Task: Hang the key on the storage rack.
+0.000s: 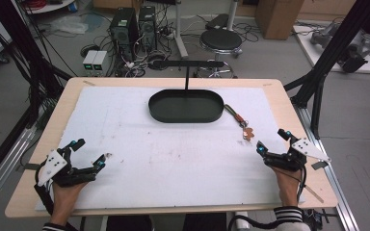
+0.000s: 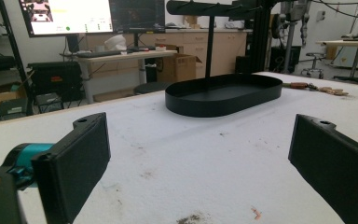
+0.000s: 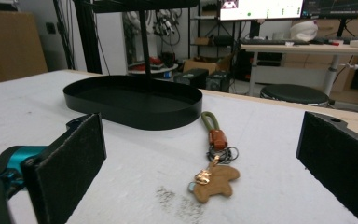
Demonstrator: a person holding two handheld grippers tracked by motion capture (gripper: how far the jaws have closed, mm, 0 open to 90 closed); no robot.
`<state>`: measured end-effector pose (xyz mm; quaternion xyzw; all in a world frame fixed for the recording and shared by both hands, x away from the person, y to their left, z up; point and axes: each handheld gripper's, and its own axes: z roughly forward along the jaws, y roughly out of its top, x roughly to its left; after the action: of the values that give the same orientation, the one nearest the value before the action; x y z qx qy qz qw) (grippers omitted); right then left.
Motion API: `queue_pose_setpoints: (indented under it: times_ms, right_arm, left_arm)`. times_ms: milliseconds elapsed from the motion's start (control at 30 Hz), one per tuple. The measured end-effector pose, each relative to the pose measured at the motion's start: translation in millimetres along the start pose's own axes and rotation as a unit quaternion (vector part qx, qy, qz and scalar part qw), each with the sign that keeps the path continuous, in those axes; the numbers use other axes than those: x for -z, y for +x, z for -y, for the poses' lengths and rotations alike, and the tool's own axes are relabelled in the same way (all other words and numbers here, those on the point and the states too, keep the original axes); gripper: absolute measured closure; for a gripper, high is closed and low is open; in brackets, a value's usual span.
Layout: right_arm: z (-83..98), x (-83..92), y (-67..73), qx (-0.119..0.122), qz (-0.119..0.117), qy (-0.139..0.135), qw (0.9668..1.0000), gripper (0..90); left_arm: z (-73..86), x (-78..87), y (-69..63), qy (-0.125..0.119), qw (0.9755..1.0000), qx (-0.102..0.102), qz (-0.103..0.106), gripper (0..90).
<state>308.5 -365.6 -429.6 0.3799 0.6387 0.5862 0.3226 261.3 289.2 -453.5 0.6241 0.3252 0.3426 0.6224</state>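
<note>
A keychain with an olive cord loop, a brown leather tab and a tan animal-shaped charm lies on the white mat, just right of the black oval tray. A black T-shaped stand rises from the tray's far side. My right gripper rests open at the mat's right, with the charm a short way ahead of its jaws. Open too is my left gripper, which sits at the front left with nothing between its jaws. The tray lies ahead of it, empty.
The white mat covers most of the wooden table. Black frame posts stand off the table's right edge. On the floor beyond are a stool, computer towers and cables.
</note>
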Motion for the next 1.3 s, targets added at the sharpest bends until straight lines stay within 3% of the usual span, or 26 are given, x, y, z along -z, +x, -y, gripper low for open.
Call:
queue_pose_setpoints:
  times_ms: [333,467,633,733,867,900,1000,1033,1133,1200,1233,1300]
  right_arm:
    - [-49.4,-16.8,-22.2,0.013,-0.007,0.037,0.9992,0.3]
    - [-60.9,-26.9,-26.4,0.015,-0.009,0.052,0.9985,0.3]
    - [-76.1,-49.6,-32.2,0.027,-0.016,0.099,0.9946,0.3]
    - [-80.4,-57.1,-34.0,0.032,-0.021,0.112,0.9930,0.3]
    - [-93.3,-76.8,-37.3,0.041,-0.031,0.150,0.9873,0.3]
    - [-93.3,-76.8,-37.3,0.041,-0.031,0.150,0.9873,0.3]
    - [-99.4,-93.8,-39.4,0.045,-0.040,0.185,0.9810,0.3]
    - [-99.4,-93.8,-39.4,0.045,-0.040,0.185,0.9810,0.3]
    - [-105.5,-109.0,-37.6,0.052,-0.032,0.217,0.9743,0.3]
    - [-108.3,-117.4,-36.8,0.053,-0.033,0.231,0.9710,0.4]
    - [-108.3,-117.4,-36.8,0.053,-0.033,0.231,0.9710,0.4]
    - [-110.4,-128.0,-36.3,0.053,-0.032,0.256,0.9645,0.4]
  left_arm:
    - [-0.1,-0.1,0.0,0.002,1.0000,-0.002,0.000,5.9]
    - [-0.2,-0.3,-0.3,0.002,1.0000,-0.003,0.001,5.8]
    - [-0.1,-0.6,-0.5,0.002,1.0000,-0.002,0.001,5.9]
    - [-0.1,-0.5,-0.4,0.004,1.0000,-0.003,0.001,5.8]
    - [-0.2,-0.6,-0.3,0.005,1.0000,-0.004,0.001,5.8]
    - [-0.2,-0.6,-0.3,0.005,1.0000,-0.004,0.001,5.8]
    - [-0.4,-0.9,-0.2,0.007,1.0000,-0.004,0.001,5.8]
    - [-0.4,-1.3,-0.3,0.008,1.0000,-0.004,0.000,5.8]
    - [-0.6,-1.5,-0.8,0.010,0.9999,-0.007,0.000,5.8]
    - [-0.5,-1.6,-0.7,0.009,0.9999,-0.005,0.000,5.8]
    - [-0.5,-1.6,-0.7,0.009,0.9999,-0.005,0.000,5.8]
    - [-0.5,-1.5,-0.6,0.009,0.9999,-0.005,-0.001,5.9]
